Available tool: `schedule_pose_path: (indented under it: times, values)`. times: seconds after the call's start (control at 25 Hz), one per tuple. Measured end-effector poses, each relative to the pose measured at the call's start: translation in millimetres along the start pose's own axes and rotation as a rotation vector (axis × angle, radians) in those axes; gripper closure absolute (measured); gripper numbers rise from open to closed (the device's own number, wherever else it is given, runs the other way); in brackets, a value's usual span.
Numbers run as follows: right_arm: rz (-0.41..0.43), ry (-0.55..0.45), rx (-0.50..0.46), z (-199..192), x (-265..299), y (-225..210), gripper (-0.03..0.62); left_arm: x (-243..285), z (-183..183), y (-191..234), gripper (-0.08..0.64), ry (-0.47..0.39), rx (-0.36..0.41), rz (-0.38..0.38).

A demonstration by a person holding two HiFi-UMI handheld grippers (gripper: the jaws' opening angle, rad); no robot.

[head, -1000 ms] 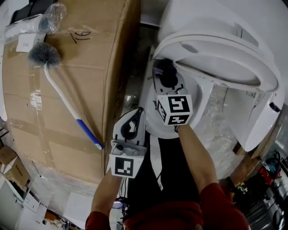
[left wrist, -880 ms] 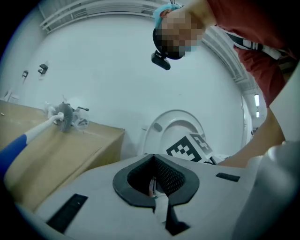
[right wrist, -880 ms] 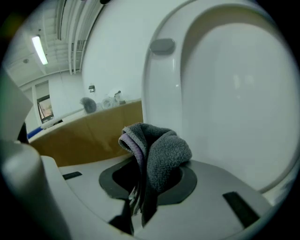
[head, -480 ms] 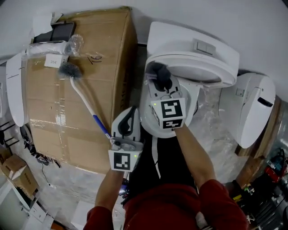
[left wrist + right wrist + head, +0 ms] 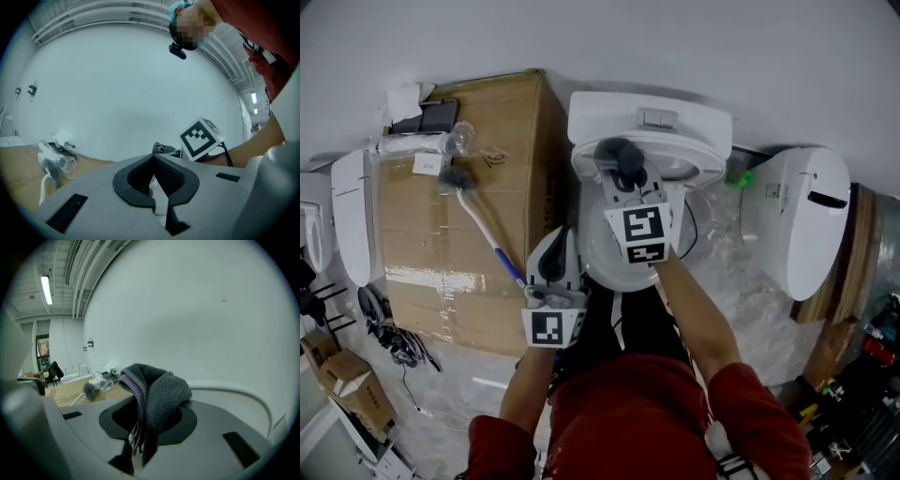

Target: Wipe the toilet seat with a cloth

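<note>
While the person stands right up against the front of the toilet (image 5: pixel 649 117), the right gripper (image 5: pixel 625 180) is held out over the bowl. Its jaws are clamped on a dark grey cloth (image 5: pixel 619 155). In the right gripper view the cloth (image 5: pixel 157 390) bunches up above the pinch and folds over the tips, so a soft wad leads and not bare plastic, which looks like the reason for gripping it low. The cloth hangs in the air in front of the raised lid (image 5: pixel 684 159), not touching anything I can see. The toilet seat (image 5: pixel 596 261) (I take it to be the pale ring beneath that gripper, though I can't tell seat from bowl rim) lies below it.

The left gripper (image 5: pixel 557 251) is off to the side of the bowl with its jaws pressed together on nothing, apparently just kept out of the way.

A big cardboard box (image 5: pixel 459 262) stands just beside the toilet on that side, with a toilet brush (image 5: pixel 478 220) lying on top, so there's little room there. Another toilet (image 5: pixel 811 216) stands on the other side, above crumpled plastic sheeting (image 5: pixel 731 277). The lid is the nearest obstacle to the cloth.
</note>
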State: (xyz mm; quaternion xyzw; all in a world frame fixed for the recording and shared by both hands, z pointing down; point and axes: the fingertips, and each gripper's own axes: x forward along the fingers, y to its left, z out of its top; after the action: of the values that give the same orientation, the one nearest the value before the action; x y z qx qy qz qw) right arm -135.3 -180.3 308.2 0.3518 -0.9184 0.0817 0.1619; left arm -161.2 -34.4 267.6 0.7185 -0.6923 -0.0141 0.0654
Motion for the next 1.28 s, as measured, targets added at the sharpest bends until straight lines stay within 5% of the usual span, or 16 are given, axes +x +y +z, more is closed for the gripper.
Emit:
schedule_pose_path:
  times: [0.36, 0.72, 1.0, 1.28]
  values:
    - [-0.106, 0.004, -0.004, 0.7, -64.3, -85.2, 0.508, 20.9, 25.2, -42.9, 0.549, -0.012, 0.052, -0.052]
    - [-0.258, 0.066, 0.039, -52.2, -106.8, -166.7, 0.508, 48.1, 19.3, -74.7, 0.549, 0.002, 0.065, -0.094]
    - [-0.318, 0.102, 0.197, -98.3, -116.2, -195.8, 0.508, 65.7, -2.3, -89.8, 0.549, 0.036, 0.06, -0.103]
    - [-0.345, 0.038, 0.173, -106.2, -117.9, -195.8, 0.508, 80.7, -18.8, -83.9, 0.549, 0.047, 0.065, -0.073]
